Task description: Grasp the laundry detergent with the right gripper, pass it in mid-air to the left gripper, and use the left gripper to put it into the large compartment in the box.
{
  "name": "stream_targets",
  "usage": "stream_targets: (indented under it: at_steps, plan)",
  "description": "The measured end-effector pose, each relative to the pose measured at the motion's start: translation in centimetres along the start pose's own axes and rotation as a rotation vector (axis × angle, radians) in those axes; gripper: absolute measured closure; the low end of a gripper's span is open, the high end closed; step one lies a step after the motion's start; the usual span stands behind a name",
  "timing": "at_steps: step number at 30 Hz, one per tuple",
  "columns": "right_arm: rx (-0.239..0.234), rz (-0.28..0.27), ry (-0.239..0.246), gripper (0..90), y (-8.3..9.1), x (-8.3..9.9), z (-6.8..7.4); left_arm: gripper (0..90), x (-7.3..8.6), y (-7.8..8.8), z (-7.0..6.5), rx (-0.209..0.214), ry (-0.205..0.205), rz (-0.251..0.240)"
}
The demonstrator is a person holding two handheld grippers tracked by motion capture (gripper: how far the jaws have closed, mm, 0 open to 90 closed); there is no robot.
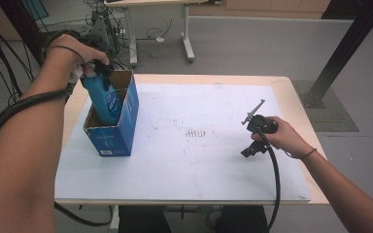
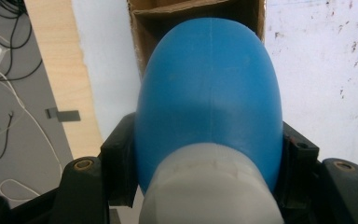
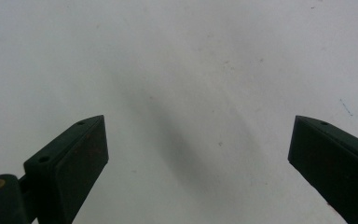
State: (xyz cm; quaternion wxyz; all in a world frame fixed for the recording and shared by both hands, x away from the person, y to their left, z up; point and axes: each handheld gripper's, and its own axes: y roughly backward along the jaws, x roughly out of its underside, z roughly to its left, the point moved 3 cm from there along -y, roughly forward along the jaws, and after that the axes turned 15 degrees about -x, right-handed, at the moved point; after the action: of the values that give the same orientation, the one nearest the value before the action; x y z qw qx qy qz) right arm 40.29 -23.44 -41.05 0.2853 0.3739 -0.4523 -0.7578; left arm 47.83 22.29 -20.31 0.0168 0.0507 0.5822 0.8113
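A blue bottle (image 1: 103,98) with a white cap (image 2: 210,189) stands tilted, its lower part inside an open blue cardboard box (image 1: 123,132) at the table's left. My left gripper (image 1: 97,69) is shut on the bottle's neck end, its black jaws pressed to both sides of the bottle (image 2: 209,88). In the left gripper view the box's brown inner divider (image 2: 193,10) lies just beyond the bottle. At the right of the table, my right gripper (image 1: 247,137) is held low over the white mat. Its jaws stand wide open around bare mat (image 3: 198,154).
A white mat (image 1: 189,165) covers most of the wooden table (image 1: 298,104), with faint brown stains (image 1: 196,132) near its middle. Cables (image 1: 155,31) and desk legs (image 1: 188,46) lie on the floor beyond the far edge. A black post (image 1: 340,53) stands at the far right.
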Motion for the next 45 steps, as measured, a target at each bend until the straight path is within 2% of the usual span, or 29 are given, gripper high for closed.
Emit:
stream_targets:
  at_steps: [7, 16, 24, 28, 35, 45]
  plan:
    - [-0.004, -0.002, -0.001, 4.7, -0.1, 0.0, -0.1, 37.8, -0.2, -1.6, -0.5, -0.015, -0.008, 0.017]
    - [0.000, -0.003, -0.001, 4.7, -0.2, 0.0, -0.2, 37.8, -0.3, -3.4, -1.3, -0.015, -0.004, 0.036]
    - [-0.007, -0.008, -0.003, 4.7, -0.3, 0.0, -0.2, 37.8, -0.4, -4.6, -1.9, -0.022, -0.008, 0.053]
    - [-0.007, -0.006, -0.007, 4.7, -0.4, 0.0, -0.2, 37.8, -0.4, -5.2, -2.0, -0.022, -0.023, 0.067]
    - [-0.011, -0.009, -0.007, 4.7, -0.5, 0.1, -0.2, 37.8, -0.4, -6.2, -2.2, -0.019, -0.014, 0.080]
    - [-0.012, -0.009, -0.010, 4.7, -0.6, 0.0, -0.2, 37.8, -0.4, -7.3, -2.6, -0.026, -0.029, 0.096]
